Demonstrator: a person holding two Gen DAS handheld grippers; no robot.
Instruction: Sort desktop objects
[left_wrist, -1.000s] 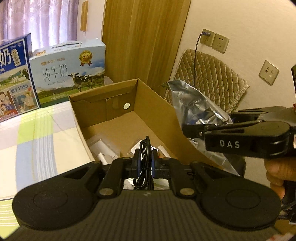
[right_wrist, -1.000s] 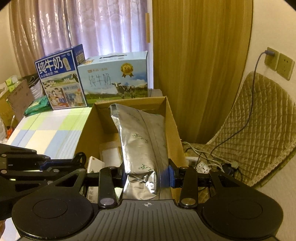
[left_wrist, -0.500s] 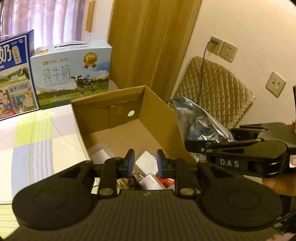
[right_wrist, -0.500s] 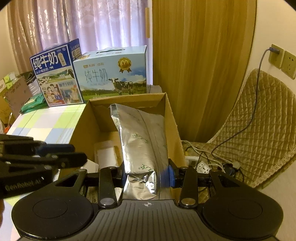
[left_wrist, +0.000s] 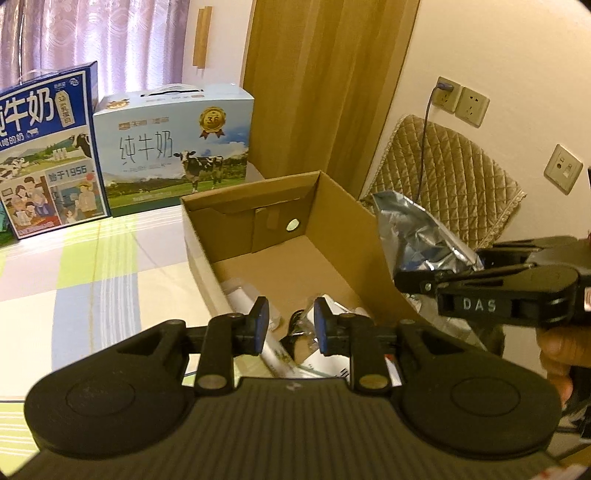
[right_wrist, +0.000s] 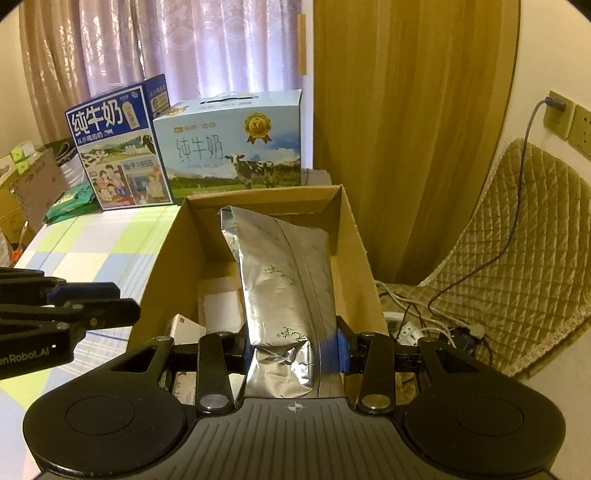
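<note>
1. The right gripper (right_wrist: 291, 349) is seen clamped on the near end of a silver foil pouch (right_wrist: 284, 280), which is held over the open cardboard box (right_wrist: 354, 258), its far end reaching toward the box's back wall.
2. The left gripper (left_wrist: 289, 325) is held with its fingers spread and nothing between them, above the near end of the box.
3. A white carton (right_wrist: 184, 326), a black coiled cable (left_wrist: 295, 321) and other small packets are seen lying on the box floor.
4. The box is set on a checked tablecloth (left_wrist: 74, 288); two milk cartons (left_wrist: 173, 147) are stood behind it.
5. A quilted chair (right_wrist: 517, 236) is placed beside the table's right edge.
</note>
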